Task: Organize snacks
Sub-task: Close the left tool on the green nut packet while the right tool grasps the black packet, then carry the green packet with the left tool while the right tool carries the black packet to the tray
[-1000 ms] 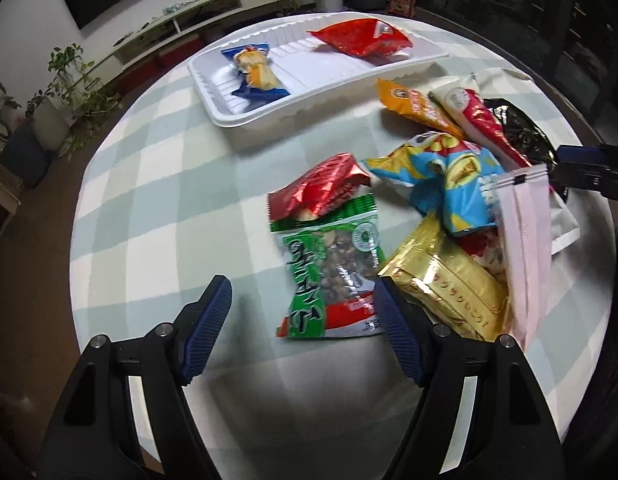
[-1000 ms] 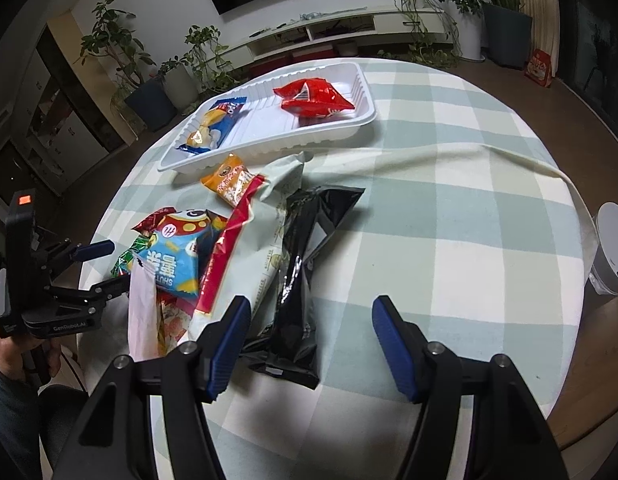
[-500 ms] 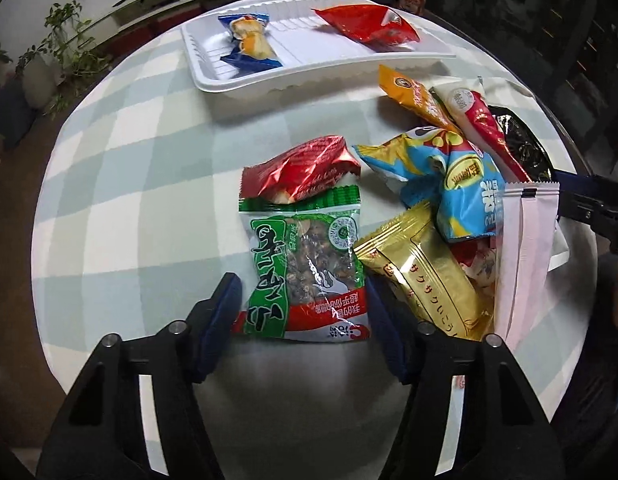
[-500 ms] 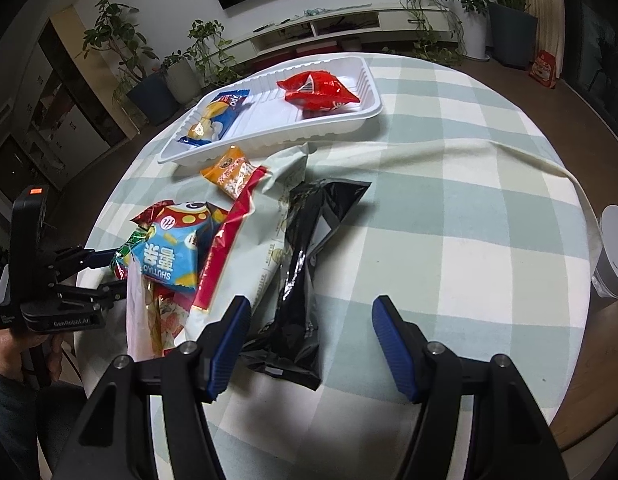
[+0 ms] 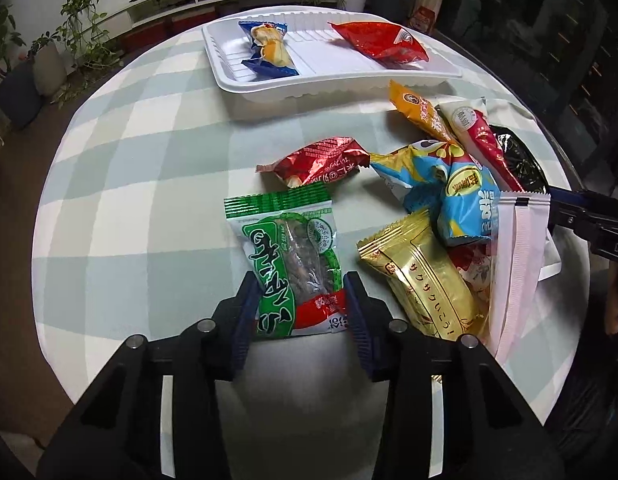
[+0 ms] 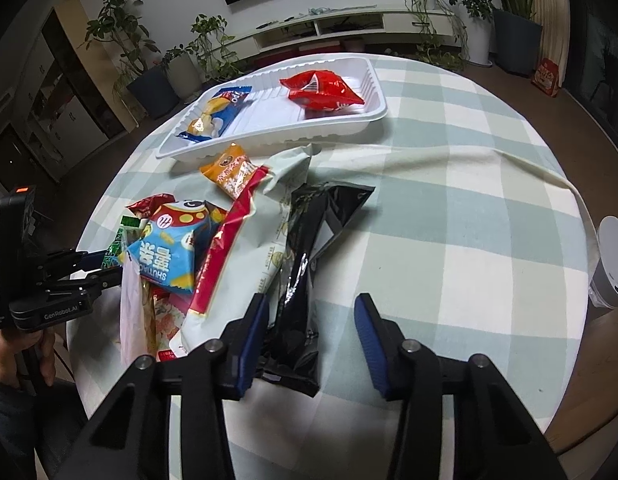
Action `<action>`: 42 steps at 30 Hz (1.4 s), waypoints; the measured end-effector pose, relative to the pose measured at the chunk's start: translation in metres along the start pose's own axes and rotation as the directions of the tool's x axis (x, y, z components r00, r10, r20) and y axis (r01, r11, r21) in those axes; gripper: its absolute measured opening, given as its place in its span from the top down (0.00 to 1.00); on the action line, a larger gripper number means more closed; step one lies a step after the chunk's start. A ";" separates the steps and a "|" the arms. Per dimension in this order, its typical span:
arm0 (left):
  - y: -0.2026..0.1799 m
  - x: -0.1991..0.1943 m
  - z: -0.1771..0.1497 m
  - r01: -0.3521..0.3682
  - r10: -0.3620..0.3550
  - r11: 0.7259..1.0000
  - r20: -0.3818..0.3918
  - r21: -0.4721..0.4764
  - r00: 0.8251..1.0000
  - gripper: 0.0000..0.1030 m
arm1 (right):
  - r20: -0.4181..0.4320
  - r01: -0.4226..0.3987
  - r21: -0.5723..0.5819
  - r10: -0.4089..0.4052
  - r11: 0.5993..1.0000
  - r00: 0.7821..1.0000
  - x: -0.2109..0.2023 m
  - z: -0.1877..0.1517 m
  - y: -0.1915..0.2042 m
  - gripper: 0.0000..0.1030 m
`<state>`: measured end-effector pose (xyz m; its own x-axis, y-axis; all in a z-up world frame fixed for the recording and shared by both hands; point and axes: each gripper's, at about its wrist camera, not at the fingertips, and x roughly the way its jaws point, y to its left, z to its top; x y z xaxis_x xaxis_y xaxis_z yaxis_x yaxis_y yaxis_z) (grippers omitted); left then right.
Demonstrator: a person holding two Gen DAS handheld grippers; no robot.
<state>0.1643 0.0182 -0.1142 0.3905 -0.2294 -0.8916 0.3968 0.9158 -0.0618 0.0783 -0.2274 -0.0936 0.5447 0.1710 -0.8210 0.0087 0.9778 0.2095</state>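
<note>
My left gripper [image 5: 300, 307] has closed on the near end of a green nut packet [image 5: 291, 258] lying on the checked table; both blue pads touch its sides. A white tray [image 5: 245, 80] at the far side holds a blue bun packet [image 5: 267, 50] and a red bag [image 5: 379, 42]. My right gripper [image 6: 311, 338] is open over the near end of a black packet [image 6: 305, 268], apart from it. The tray [image 6: 373, 116] also shows in the right wrist view.
A heap of snacks lies right of the green packet: a red foil packet [image 5: 319, 160], a blue chips bag [image 5: 453, 188], a gold packet [image 5: 425, 280], a pink-white pouch [image 5: 517, 264], an orange packet [image 5: 419, 110]. A white canister [image 6: 611, 268] stands off the table's right edge.
My left gripper moved forward over the green packet's near end and its jaws narrowed from wide open until they grip it. My right gripper barely moved.
</note>
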 end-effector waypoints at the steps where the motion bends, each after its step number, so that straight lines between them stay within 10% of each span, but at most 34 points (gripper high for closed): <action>1: 0.000 -0.001 -0.001 0.000 0.000 1.000 0.003 -0.003 1.000 0.63 | 0.001 -0.005 0.002 0.005 1.000 1.000 0.000 0.001 0.000 0.53; 13: 0.007 -0.011 -0.017 0.058 -0.054 0.996 0.051 -0.070 0.997 0.65 | -0.032 0.009 0.001 -0.009 1.000 0.999 0.016 0.016 0.000 0.53; 20: 0.008 -0.012 -0.019 0.066 -0.061 0.994 0.063 -0.081 0.996 0.65 | -0.047 -0.001 0.011 0.002 1.000 0.999 0.022 0.015 -0.008 0.80; 32: 0.005 -0.013 -0.020 0.043 -0.039 0.997 0.061 -0.069 0.997 0.66 | -0.037 0.171 -0.207 -0.182 0.963 0.983 0.027 0.010 0.022 0.80; 42: 0.006 -0.015 -0.022 0.028 -0.023 0.997 0.065 -0.068 0.998 0.72 | -0.015 0.169 -0.194 -0.175 0.966 0.984 0.014 0.003 0.013 0.84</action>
<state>0.1425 0.0340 -0.1111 0.4341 -0.2714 -0.8590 0.3501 0.9294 -0.1167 0.0882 -0.2125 -0.1006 0.5222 -0.0008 -0.8528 -0.0621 0.9973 -0.0389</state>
